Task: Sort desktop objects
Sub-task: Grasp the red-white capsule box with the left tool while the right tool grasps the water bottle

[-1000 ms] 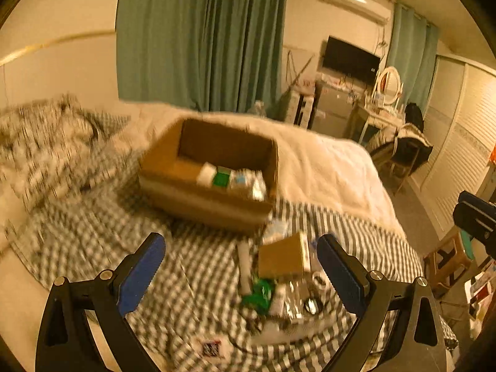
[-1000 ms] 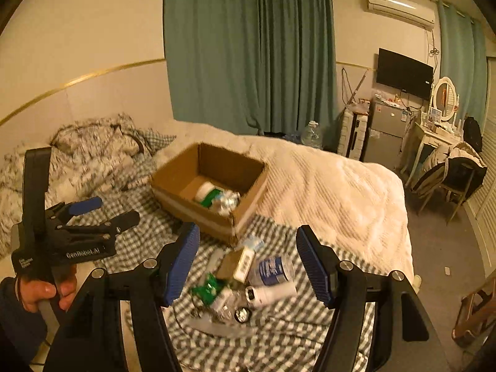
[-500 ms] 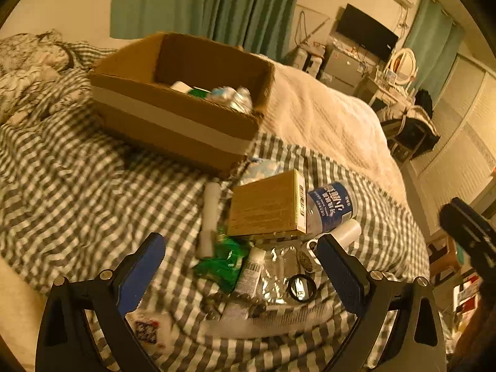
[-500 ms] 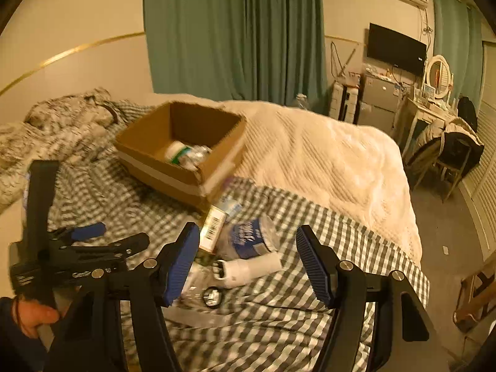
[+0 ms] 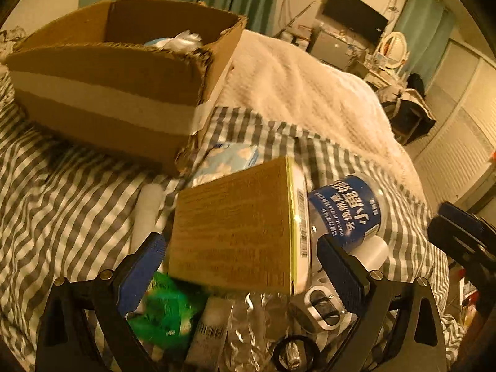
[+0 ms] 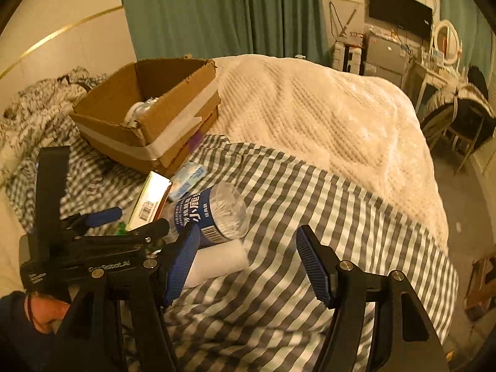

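A pile of small items lies on the checked cloth (image 6: 310, 204) in front of an open cardboard box (image 5: 102, 99) (image 6: 173, 130) that holds a few things. My left gripper (image 5: 240, 274) is open and straddles the near end of a wood-grain carton (image 5: 235, 226) without pressing on it. A green packet (image 5: 164, 313) and foil blister (image 5: 248, 322) lie under it. My right gripper (image 6: 248, 265) is open over bare cloth. Its left finger is beside a blue-labelled clear jar (image 6: 214, 214) (image 5: 347, 210) and a white tube (image 6: 217, 262).
A blue-and-white tissue pack (image 5: 229, 158) lies by the cardboard box's corner, and another white tube (image 5: 145, 214) lies left of the carton. A cream blanket (image 6: 325, 117) covers the bed beyond. A chair (image 6: 465, 117) and dresser stand at the right. A hand (image 6: 43, 310) holds the left gripper.
Both grippers have come down and forward toward the pile, which now fills the views. The left one has closed in around the carton. Neither pair of jaws has changed width.
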